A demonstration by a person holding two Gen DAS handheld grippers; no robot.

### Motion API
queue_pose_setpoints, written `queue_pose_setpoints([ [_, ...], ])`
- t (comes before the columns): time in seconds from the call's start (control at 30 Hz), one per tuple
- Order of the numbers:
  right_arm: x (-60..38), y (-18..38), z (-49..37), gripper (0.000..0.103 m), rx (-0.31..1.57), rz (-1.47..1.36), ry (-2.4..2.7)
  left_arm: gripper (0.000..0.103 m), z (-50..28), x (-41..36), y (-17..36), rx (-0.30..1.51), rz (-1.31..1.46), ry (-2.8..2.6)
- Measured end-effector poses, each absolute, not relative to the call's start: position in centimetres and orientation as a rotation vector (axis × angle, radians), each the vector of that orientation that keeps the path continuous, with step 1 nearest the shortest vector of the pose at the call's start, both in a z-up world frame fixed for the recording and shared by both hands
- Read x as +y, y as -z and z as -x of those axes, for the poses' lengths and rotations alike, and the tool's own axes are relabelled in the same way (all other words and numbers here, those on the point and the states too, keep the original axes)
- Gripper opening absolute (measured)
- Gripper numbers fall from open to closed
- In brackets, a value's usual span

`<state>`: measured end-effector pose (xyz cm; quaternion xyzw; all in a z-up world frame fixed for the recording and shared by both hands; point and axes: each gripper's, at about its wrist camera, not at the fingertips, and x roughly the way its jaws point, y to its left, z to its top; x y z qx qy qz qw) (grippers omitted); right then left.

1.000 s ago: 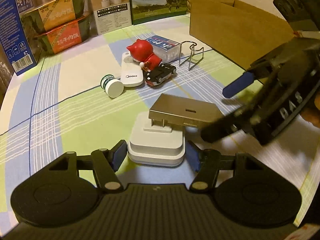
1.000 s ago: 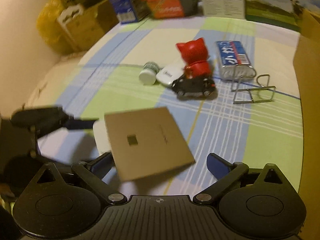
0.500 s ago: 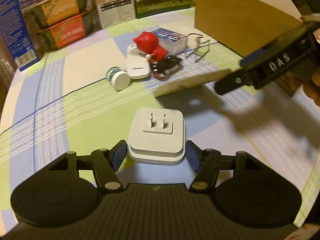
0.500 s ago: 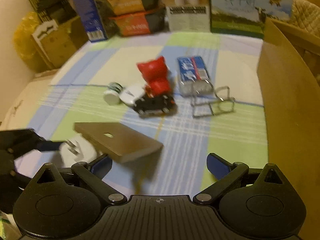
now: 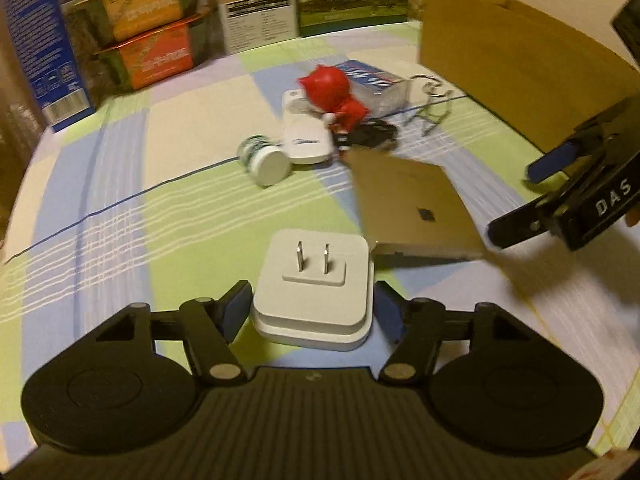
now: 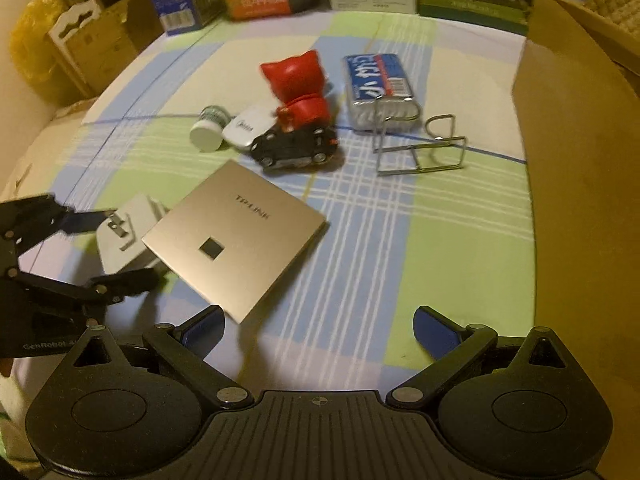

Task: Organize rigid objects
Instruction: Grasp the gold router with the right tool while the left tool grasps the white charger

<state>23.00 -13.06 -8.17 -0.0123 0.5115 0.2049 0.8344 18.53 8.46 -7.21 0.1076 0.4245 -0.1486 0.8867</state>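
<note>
A white plug adapter lies prongs-up on the checked cloth between the pads of my left gripper, whose jaws are opening and no longer press on it. From the right wrist view the left gripper straddles the adapter. A gold TP-LINK panel lies flat on the cloth just right of the adapter, also seen as the panel. My right gripper stands wide open just short of the panel's near corner, holding nothing; the right gripper shows at the right edge.
Behind the panel sit a red figurine on a black toy car, a white remote, a small white-capped jar, a blue-labelled tin and a wire stand. A cardboard box walls the right side; cartons line the back.
The gold panel came off the adapter's prongs, was carried up and to the right, and now lies on the cloth beside the adapter. The left gripper stayed around the adapter.
</note>
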Motion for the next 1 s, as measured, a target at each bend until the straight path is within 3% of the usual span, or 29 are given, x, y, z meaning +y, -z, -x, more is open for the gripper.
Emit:
queue_pose_setpoints([
  [0.27,-12.8,7.3,-22.9,0.098,1.046,-0.089,-0.496,0.062,-19.1,11.7,6.3,0.873,-0.100,0.194],
  [0.73,-14.2,7.1,-24.1,0.098,1.001,-0.117,-0.336,0.061,-19.1,6.0,6.6,0.881,-0.133,0.415],
  [1.0,-12.0,7.8,-23.9,0.098,1.012,-0.143,-0.360,0.060,-19.3,10.7,6.1,0.890,-0.114,0.143],
])
